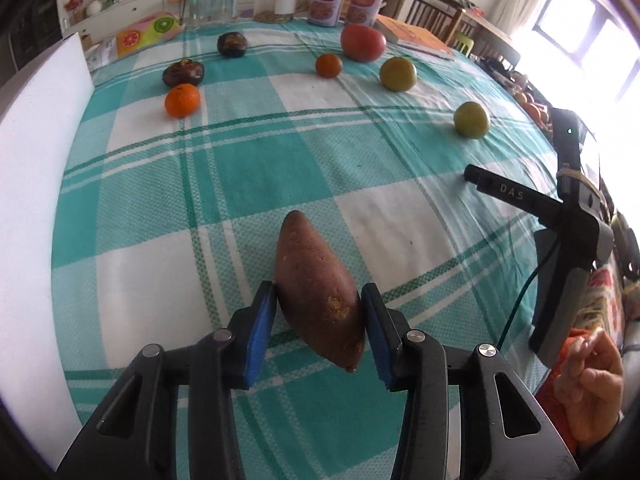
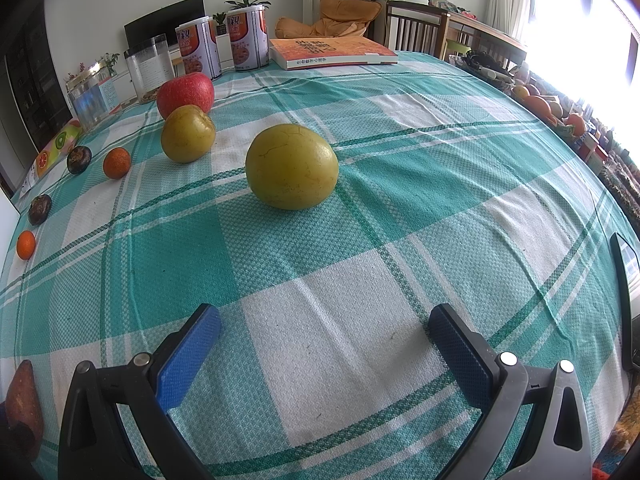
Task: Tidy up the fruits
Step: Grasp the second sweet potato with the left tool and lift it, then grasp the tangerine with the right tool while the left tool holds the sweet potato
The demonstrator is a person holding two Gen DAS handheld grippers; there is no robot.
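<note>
The jaws of the left gripper [image 1: 319, 312] are clamped on a sweet potato [image 1: 318, 292], their blue pads pressed to its two sides near its thicker end, with its pointed tip aimed away over the checked cloth [image 1: 240, 168] that covers the surface; the sweet potato hangs tilted between the pads. The jaws of the right gripper [image 2: 324, 344] stand wide apart with nothing between them, only bare cloth, and a yellow-green fruit [image 2: 292, 166] lies just ahead of them. A second yellow-green fruit [image 2: 187, 133] sits farther back, touching or nearly touching a red apple [image 2: 185, 92] behind it (the gap cannot be made out). To the left lie a small orange [image 2: 117, 163] and a dark round fruit [image 2: 79, 159], and nearer the left edge another dark fruit [image 2: 39, 209] with another orange [image 2: 26, 244] close by. Along the far edge of the surface stand two clear jars [image 2: 150, 68], two printed cans [image 2: 222, 44] and a book [image 2: 332, 53] lying flat. In the left wrist view a hand [image 1: 590, 384] shows at the lower right, below the body of the right gripper.
</note>
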